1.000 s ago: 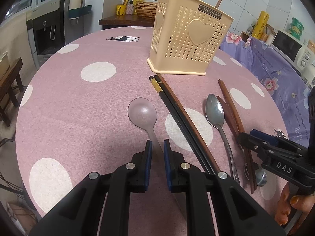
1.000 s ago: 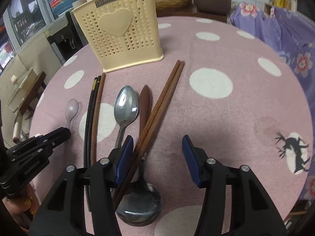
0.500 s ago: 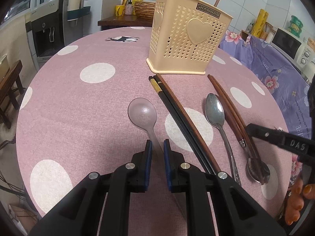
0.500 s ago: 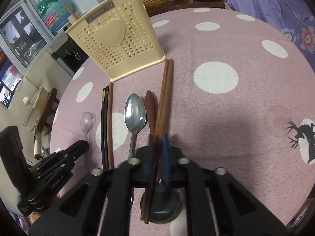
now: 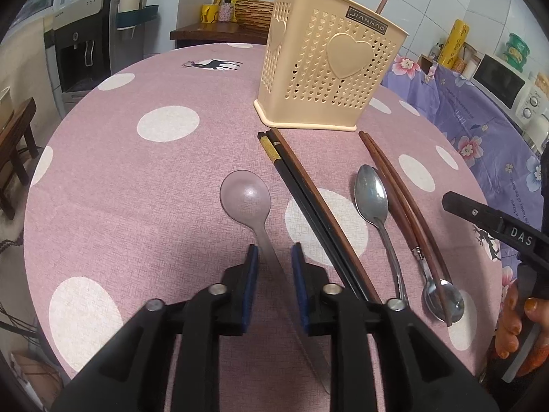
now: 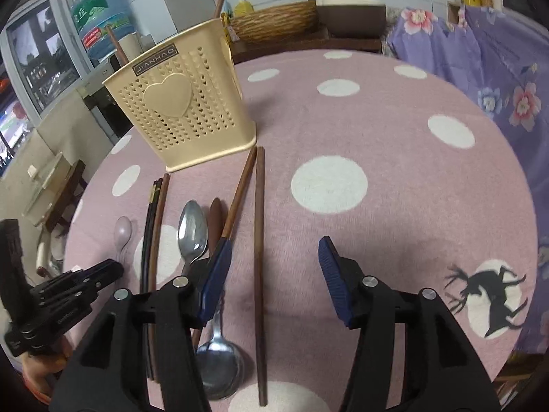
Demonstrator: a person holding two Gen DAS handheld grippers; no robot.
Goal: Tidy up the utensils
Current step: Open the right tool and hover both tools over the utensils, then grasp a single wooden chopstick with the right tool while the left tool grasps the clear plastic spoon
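The left tool [image 5: 273, 267] hangs low over the pink spotted bench [image 5: 120, 185], its jaws having just opened; the handle of the translucent plastic spoon [image 5: 246, 196] runs between the blue pads, which stand clear of it on both sides. The right tool [image 6: 274, 271] has also just been opening and stands wide apart with nothing clamped. One brown chopstick [image 6: 259, 257] lies on the cloth between its fingers, and its mate [image 6: 240, 190] slants just beside the left pad, possibly touching it, though the view there is crowded. To their left lie a steel spoon [image 6: 193, 231], a wood-handled spoon [image 6: 216, 360] with its bowl near the camera, and a bundle of black and brown chopsticks [image 6: 154, 226]. The cream perforated utensil holder [image 6: 185, 110] stands upright at the far ends of the chopsticks, with two brown sticks poking up out of it. A person's hand [image 5: 518, 316] grips the right tool's handle at the edge of the left wrist view
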